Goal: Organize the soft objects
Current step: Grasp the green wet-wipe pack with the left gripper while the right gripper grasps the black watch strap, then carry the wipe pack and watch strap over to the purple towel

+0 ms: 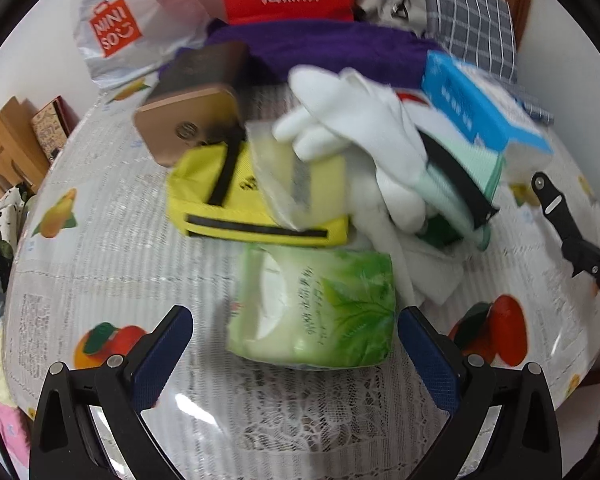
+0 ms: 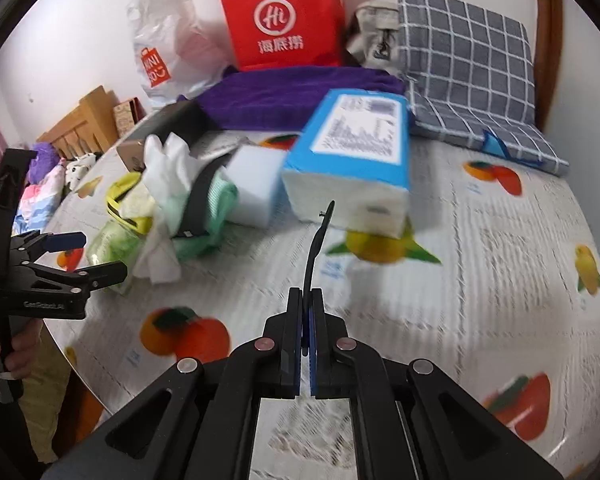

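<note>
My right hand-held gripper is clamped on a thin black strap. My left hand-held gripper stands wide, the green tissue pack just ahead between its 2 fingers on the surface.

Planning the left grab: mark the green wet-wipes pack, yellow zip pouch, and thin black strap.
Green wet-wipes pack [image 1: 312,308]: left wrist view, front face.
Yellow zip pouch [image 1: 204,184]: left wrist view, top panel.
Thin black strap [image 2: 318,240]: right wrist view, mid-length.

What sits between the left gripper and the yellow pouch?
The green tissue pack lies between the open left gripper and the yellow pouch, seen in the left wrist view.
</note>
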Demonstrator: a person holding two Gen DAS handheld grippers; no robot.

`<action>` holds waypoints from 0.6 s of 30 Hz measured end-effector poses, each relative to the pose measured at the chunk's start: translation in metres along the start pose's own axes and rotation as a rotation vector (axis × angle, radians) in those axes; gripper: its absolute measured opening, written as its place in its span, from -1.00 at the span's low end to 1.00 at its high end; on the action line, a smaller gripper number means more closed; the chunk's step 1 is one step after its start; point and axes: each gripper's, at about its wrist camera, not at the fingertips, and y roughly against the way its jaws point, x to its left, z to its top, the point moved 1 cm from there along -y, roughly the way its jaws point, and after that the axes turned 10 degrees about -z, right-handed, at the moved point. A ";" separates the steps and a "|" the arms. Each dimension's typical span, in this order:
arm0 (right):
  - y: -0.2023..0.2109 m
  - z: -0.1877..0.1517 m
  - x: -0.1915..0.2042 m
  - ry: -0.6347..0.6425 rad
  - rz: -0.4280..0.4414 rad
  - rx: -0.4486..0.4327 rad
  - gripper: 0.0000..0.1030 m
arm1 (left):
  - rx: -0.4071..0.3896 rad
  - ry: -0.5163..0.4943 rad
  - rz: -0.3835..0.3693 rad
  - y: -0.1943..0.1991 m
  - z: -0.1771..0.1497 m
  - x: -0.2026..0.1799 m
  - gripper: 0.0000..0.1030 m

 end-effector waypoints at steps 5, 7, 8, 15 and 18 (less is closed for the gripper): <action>-0.022 -0.010 0.004 0.004 -0.015 0.045 -0.94 | -0.024 0.051 -0.019 -0.004 -0.002 0.009 0.52; -0.022 -0.011 0.005 -0.007 -0.010 0.036 -0.93 | -0.029 0.040 -0.007 0.000 -0.002 0.012 0.39; -0.021 -0.011 0.004 -0.012 -0.004 0.036 -0.93 | -0.024 0.038 -0.008 0.001 -0.002 0.013 0.38; 0.003 -0.007 -0.001 -0.042 -0.007 0.016 -0.95 | -0.059 0.081 -0.012 0.016 0.003 0.032 0.38; 0.016 -0.001 0.001 -0.054 -0.023 -0.005 -0.95 | -0.073 0.090 -0.011 0.027 0.007 0.037 0.38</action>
